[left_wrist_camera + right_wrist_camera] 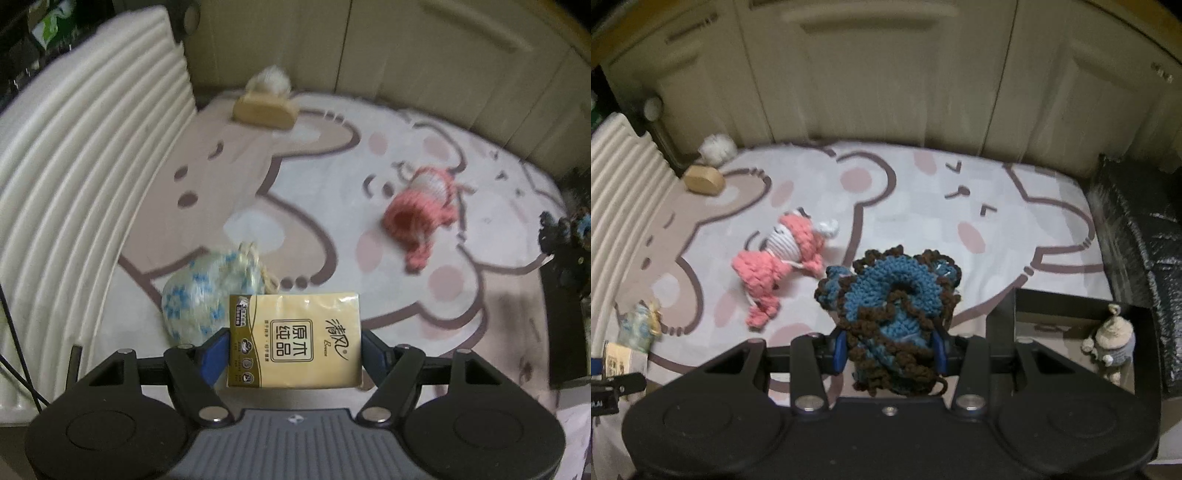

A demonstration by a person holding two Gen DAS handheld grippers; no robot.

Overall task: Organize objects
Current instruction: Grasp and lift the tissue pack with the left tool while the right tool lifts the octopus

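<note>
Cartoon-bear bedding (317, 184) lies below you. Your left gripper (295, 349) clamps a light, soft tissue pack (293, 341) by its edges; squeeze gently. Your right gripper (888, 347) pinches a floppy blue-brown crochet piece (892, 306), seemingly mid-bunch, so support the dangling folds.

Mat: we see a pale play mat (332, 155) printed with cartoon bears and rabbits, filling the middle of both views.
Ribbed panel: we find a white ribbed panel (85, 177) along the left side of the left wrist view, standing at the mat's left edge.
Cabinet doors: cream cabinet doors (886, 74) run across the top of both views, behind the mat.
Dark block: we note a black textured block (1137, 236) at the right edge of the right wrist view.
</note>
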